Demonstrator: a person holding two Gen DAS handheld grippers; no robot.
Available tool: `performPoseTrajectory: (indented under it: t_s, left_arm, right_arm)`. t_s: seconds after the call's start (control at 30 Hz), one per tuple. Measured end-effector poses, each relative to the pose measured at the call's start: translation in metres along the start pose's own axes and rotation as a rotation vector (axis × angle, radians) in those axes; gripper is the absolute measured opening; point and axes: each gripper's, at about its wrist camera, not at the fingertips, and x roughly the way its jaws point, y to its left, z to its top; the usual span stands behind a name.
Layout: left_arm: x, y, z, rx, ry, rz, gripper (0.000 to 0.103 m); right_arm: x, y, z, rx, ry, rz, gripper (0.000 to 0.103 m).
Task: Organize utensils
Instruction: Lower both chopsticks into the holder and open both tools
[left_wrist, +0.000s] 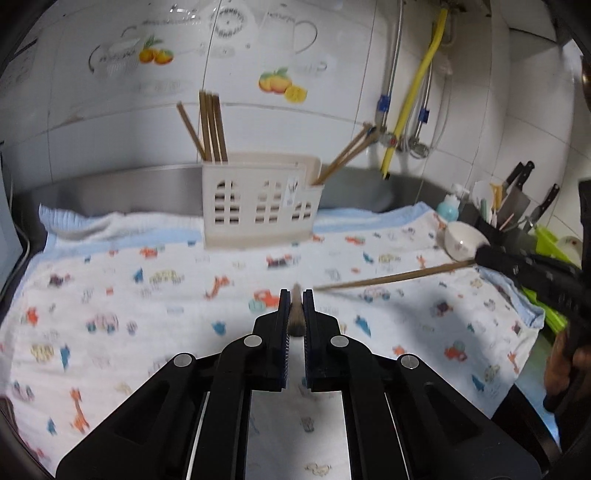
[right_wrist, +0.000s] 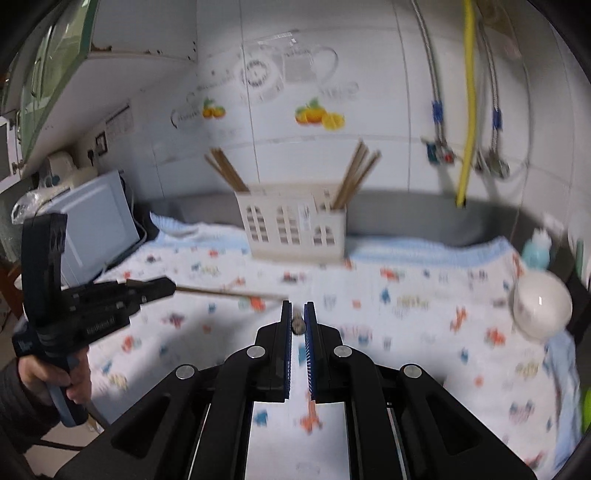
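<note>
Two chopsticks (left_wrist: 391, 279) above open cloth (left_wrist: 147, 295)

Matt wooden chopsticks (left_wrist: 212, 125) stand in a cream plastic holder (left_wrist: 258, 206) on soft printed cloth (left_wrist: 147, 295) before glossy tiles (left_wrist: 332, 55).

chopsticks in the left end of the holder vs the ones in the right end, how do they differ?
Left bunch stands close to upright; right bunch leans far out to the right. The left bunch shows four sticks in the left wrist view; the right one is too blurred to count. Both are brown, in the same cream holder.
</note>
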Motion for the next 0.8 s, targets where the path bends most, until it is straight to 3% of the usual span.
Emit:
performPoseTrajectory:
  t_s: [0.4, 0.53, 0.8]
  left_arm:
    - [0.002, 0.015, 0.077, 0.052, -0.072, -0.035, 0.005]
    - [0.001, 0.015, 0.103, 0.069, -0.106, -0.046, 0.005]
    - [-0.010, 0.016, 0.168, 0.090, -0.236, -0.032, 0.005]
  right_arm:
    - [0.014, 0.004, 0.125, -0.095, -0.055, -0.007, 0.007]
    - [0.014, 0.007, 0.166, -0.141, -0.089, -0.049, 0.007]
    - [0.042, -0.002, 0.207, -0.153, -0.065, -0.100, 0.007]
